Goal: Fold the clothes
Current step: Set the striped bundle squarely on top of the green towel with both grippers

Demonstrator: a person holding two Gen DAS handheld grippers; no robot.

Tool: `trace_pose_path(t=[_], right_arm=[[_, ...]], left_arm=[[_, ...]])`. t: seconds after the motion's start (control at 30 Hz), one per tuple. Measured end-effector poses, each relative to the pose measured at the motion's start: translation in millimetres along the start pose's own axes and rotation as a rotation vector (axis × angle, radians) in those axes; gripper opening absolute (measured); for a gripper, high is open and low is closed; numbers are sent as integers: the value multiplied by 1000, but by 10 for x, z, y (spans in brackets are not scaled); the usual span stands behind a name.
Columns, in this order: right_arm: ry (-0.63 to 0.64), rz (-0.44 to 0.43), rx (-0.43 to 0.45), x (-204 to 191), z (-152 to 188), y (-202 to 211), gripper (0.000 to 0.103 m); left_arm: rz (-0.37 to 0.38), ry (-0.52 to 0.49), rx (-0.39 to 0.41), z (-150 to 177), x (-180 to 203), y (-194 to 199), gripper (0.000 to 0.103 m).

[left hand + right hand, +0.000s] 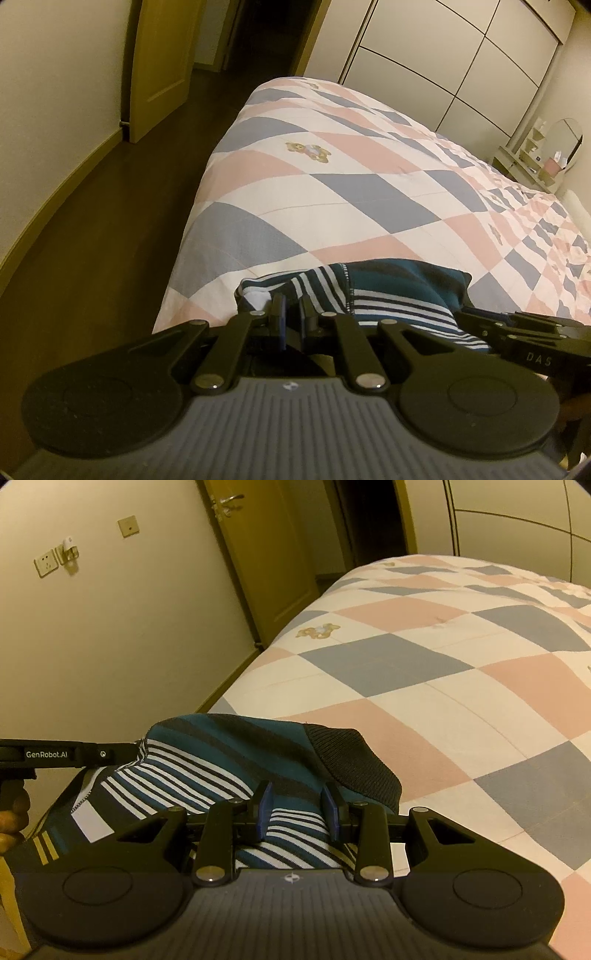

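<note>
Bed: striped garment, crumpled.

- A bed carries a quilt checked in pink, grey-blue and white.
- Dark floor runs beside it.
- A cream wall holds a socket.
- A wooden door stands open.
- Pale wardrobe panels line the far side.
- A dressing table with an oval mirror stands beyond.
- The light is dim and yellowish.

This was a home bedroom. A bed filled most of both views, covered by a quilt of pink, blue and white squares with a teddy-bear motif. Beyond it stood panelled wardrobe doors, a dressing table with an oval mirror, and a wooden door beside wall sockets.
</note>
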State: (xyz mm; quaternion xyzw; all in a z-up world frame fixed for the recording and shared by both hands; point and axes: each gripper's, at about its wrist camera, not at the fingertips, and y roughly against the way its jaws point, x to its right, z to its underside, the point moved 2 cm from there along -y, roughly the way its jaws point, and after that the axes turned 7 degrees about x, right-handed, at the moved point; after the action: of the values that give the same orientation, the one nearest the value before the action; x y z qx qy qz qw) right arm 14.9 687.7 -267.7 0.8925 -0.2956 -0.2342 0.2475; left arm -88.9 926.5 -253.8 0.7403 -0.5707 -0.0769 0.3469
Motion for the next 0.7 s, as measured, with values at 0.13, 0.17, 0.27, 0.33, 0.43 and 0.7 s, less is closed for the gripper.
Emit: trace_pose_path(t=[0.13,0.17,0.27,0.33,0.43,0.7], right_arm=[[9,6,-2,-9,-12,17,34],[10,6,-4,-11,-21,27,34],[-7,4,19,-19,-61,181,36],[-9,-16,57,-74,-32,427,37],[-9,-62,104,-196,77,839,37],[88,-75,92,-588,613,1334,37]], left_arm=[[-11,2,-2,-15,20,21,8],[-15,1,-1,-27,30,50,8],[-31,-2,21,-49,64,269,8],[-38,-12,50,-18,111,532,8],[-46,-33,93,91,196,946,9],[-80,-79,72,769,391,1307,9]])
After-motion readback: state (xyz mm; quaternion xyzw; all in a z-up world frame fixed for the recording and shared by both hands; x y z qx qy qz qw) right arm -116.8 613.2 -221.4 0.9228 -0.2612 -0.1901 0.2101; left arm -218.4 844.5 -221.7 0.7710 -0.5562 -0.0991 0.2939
